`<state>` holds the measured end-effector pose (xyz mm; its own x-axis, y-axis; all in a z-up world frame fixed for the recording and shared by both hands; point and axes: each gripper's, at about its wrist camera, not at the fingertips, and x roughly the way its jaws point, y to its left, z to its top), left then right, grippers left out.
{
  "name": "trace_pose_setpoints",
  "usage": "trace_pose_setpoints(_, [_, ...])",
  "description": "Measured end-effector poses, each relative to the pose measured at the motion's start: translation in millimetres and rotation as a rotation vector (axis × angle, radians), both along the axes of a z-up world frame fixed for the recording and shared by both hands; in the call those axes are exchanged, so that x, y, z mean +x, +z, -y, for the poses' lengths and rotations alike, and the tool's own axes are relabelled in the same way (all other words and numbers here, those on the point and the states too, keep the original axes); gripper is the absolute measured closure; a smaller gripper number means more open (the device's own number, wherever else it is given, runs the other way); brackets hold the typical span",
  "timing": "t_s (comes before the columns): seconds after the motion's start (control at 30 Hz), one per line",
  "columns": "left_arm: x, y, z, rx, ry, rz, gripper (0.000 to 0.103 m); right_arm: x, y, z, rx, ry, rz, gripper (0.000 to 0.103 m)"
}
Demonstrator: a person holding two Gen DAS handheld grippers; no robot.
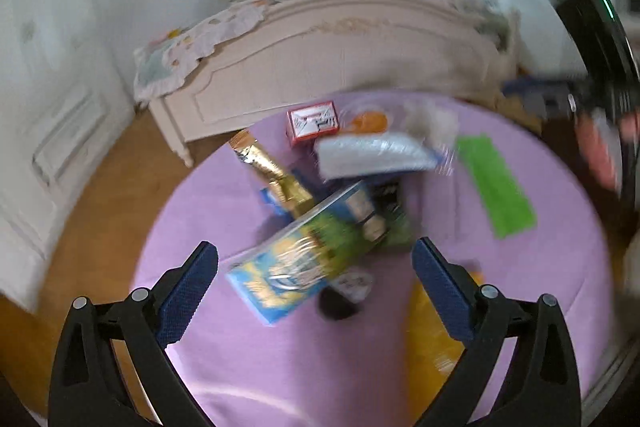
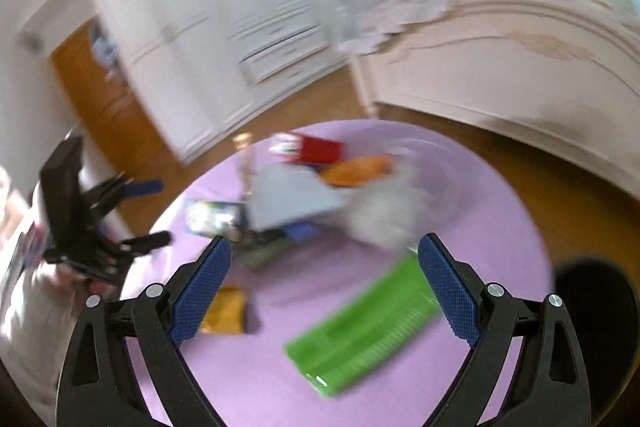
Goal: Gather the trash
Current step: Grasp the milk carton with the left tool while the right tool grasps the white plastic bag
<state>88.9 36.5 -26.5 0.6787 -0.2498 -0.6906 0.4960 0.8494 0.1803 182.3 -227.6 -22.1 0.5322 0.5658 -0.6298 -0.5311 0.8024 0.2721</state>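
Trash lies piled on a round purple table (image 1: 224, 203). In the left wrist view my left gripper (image 1: 316, 259) hangs open above a blue, yellow and green box (image 1: 312, 247); a gold wrapper (image 1: 268, 167), a red and white box (image 1: 314, 123), a white packet (image 1: 376, 153) and a green wrapper (image 1: 496, 187) lie beyond. In the right wrist view my right gripper (image 2: 324, 259) is open over the green wrapper (image 2: 364, 327), holding nothing. A yellow packet (image 2: 226, 311), a crumpled white tissue (image 2: 384, 215) and an orange item (image 2: 356, 169) lie nearby. Both views are blurred.
A cream bed footboard (image 1: 328, 55) stands just behind the table. White cabinets (image 2: 208, 27) line the wall over a wooden floor (image 1: 100, 187). A dark round shape (image 2: 596, 311) sits right of the table. The left gripper (image 2: 100, 219) shows at the left edge.
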Motion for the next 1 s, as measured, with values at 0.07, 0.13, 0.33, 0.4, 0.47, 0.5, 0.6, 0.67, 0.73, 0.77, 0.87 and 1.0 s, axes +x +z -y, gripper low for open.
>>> trace_pose_setpoints(0.07, [5, -9, -2, 0.053, -0.056, 0.005, 0.006, 17, -1, -28, -0.059, 0.065, -0.01, 0.01])
trace_pose_setpoints(0.13, [9, -20, -4, 0.091, -0.098, 0.001, 0.006, 31, -6, -53, -0.112, 0.124, -0.039, 0.01])
trace_pose_setpoints(0.33, [18, -42, 3, 0.153, -0.173, 0.0, 0.006, 75, -26, -95, -0.211, 0.197, -0.121, 0.01])
trace_pose_setpoints(0.4, [17, -44, 7, 0.147, -0.196, 0.002, 0.006, 87, -30, -105, -0.228, 0.214, -0.148, 0.01])
trace_pose_setpoints(0.47, [20, -48, 12, 0.156, -0.203, 0.006, 0.006, 97, -37, -112, -0.242, 0.222, -0.181, 0.01])
trace_pose_setpoints(0.5, [22, -50, 13, 0.155, -0.197, 0.003, 0.007, 99, -41, -114, -0.246, 0.225, -0.199, 0.012])
trace_pose_setpoints(0.6, [30, -54, 13, 0.12, -0.171, -0.027, 0.02, 102, -49, -119, -0.261, 0.224, -0.224, 0.025])
trace_pose_setpoints(0.67, [32, -52, 9, 0.087, -0.137, -0.026, 0.027, 98, -47, -117, -0.241, 0.209, -0.219, 0.033])
trace_pose_setpoints(0.73, [33, -49, 4, 0.035, -0.116, -0.038, 0.034, 96, -47, -114, -0.214, 0.198, -0.212, 0.038])
trace_pose_setpoints(0.77, [33, -47, 1, 0.011, -0.105, -0.044, 0.036, 94, -46, -112, -0.207, 0.19, -0.209, 0.041])
trace_pose_setpoints(0.87, [31, -40, -4, -0.048, -0.078, -0.045, 0.053, 85, -45, -100, -0.171, 0.162, -0.194, 0.046])
trace_pose_setpoints(1.0, [30, -35, -7, -0.086, -0.039, -0.048, 0.063, 66, -37, -80, -0.088, 0.132, -0.178, 0.051])
